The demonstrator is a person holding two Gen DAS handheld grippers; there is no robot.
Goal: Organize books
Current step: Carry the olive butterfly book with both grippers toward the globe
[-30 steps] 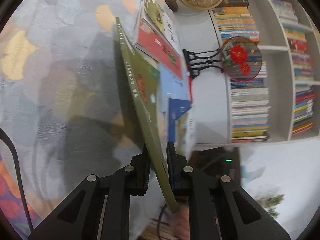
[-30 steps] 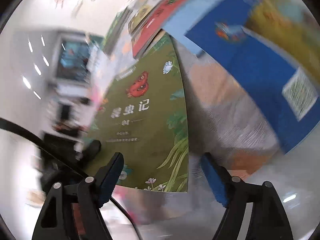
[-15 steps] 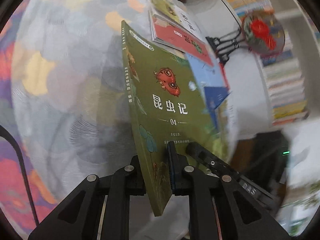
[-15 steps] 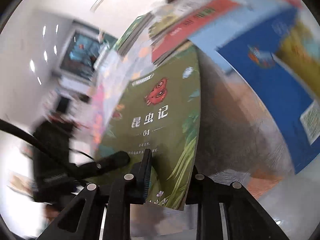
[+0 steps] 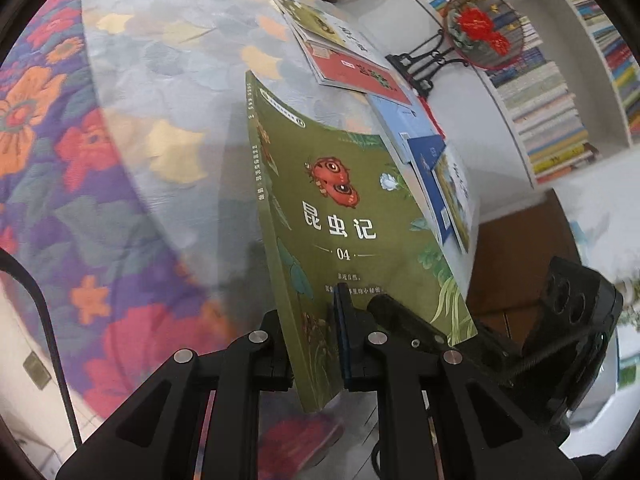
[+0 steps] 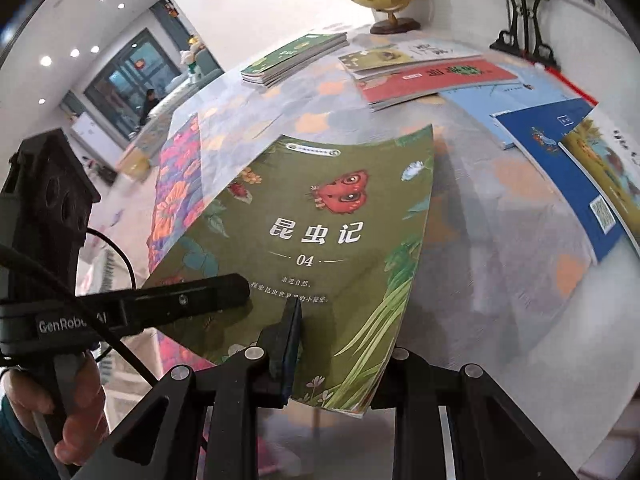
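While both grippers pinch the green book (image 5: 352,216) at its lower edge, left gripper (image 5: 316,344) near the spine and right gripper (image 6: 332,356) beside it, it hangs mid-frame above the table (image 5: 168,80), probably bound for the stack (image 6: 296,58) at upper centre.

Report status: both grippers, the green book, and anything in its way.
Left gripper and right gripper both shut on green book. Book lifted clear of table, tilted. Green stack waits at far side; nothing blocks the way.
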